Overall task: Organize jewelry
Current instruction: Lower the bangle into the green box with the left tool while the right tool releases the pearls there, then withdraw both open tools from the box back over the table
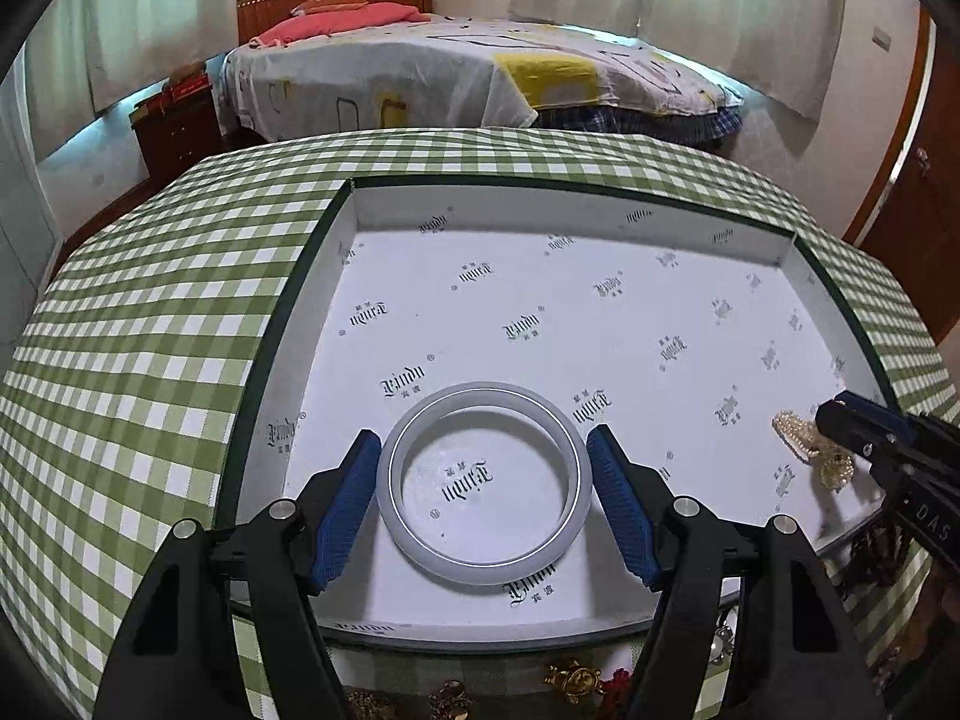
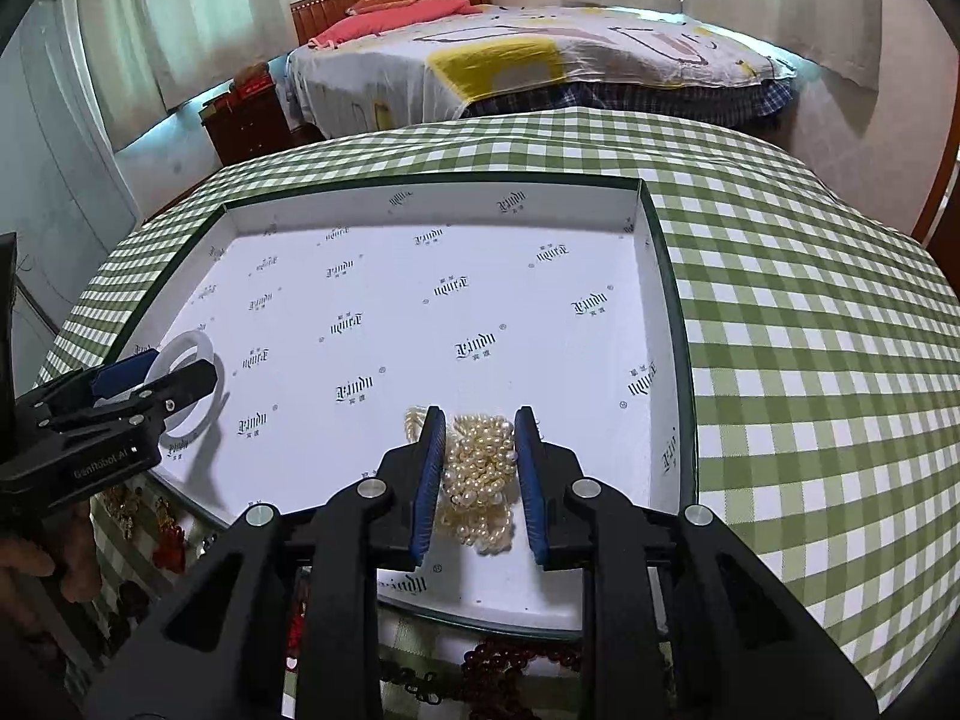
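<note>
A wide white bangle (image 1: 485, 570) sits between the blue pads of my left gripper (image 1: 485, 435), which is shut on its two sides, low over the near left of a shallow white-lined box (image 1: 540, 198). In the right wrist view the same bangle (image 2: 201, 345) hangs tilted in the left gripper (image 2: 174, 375) just above the box floor. My right gripper (image 2: 479, 415) is shut on a bunched string of cream pearls (image 2: 480, 474) over the near right of the box (image 2: 420, 195). The pearls (image 1: 798, 429) and right gripper (image 1: 840, 414) also show at the left wrist view's right edge.
The box lies on a green-checked tablecloth (image 2: 810, 330). Loose jewelry lies in front of the box: gold pieces (image 1: 573, 678) and dark red beads (image 2: 516, 660). A hand (image 2: 36, 564) grips the left tool. A bed (image 1: 450, 72) and wooden nightstand (image 1: 174, 126) stand behind the table.
</note>
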Demonstrator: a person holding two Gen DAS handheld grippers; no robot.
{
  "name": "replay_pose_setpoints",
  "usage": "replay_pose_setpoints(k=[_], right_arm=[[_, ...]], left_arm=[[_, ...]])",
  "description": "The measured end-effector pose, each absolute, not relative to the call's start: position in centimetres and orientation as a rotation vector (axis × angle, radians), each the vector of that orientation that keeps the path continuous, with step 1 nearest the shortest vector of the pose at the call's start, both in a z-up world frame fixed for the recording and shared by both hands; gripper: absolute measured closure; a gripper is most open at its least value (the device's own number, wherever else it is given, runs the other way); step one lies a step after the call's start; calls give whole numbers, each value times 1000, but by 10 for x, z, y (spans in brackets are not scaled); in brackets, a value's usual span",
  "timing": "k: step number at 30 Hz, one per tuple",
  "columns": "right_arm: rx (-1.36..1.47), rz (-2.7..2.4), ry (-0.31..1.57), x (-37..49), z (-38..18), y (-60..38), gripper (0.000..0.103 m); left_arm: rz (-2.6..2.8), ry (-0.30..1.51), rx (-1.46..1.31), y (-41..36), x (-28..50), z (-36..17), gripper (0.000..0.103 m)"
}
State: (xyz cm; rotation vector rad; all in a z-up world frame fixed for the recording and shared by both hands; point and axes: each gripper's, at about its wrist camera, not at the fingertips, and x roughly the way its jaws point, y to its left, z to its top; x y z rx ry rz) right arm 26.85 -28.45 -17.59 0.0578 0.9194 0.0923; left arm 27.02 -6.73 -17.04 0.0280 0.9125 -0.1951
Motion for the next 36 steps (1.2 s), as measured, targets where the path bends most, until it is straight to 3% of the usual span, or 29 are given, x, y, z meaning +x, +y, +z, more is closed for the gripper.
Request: replay_pose_setpoints(k=[3,13,24,36], right_arm=[[56,88,917,270,-175,-285,67],[52,89,881,260,-163,-285,60],[63,78,806,217,-134,-284,59],[75,73,815,157,-135,-286,59]], left_arm=[[-205,929,27,-69,269,-172,34],[-206,872,-1,-64,266,-156,28],[-204,790,-65,-42,227,-122,28],[-179,791,-29,-26,162,-127,28]])
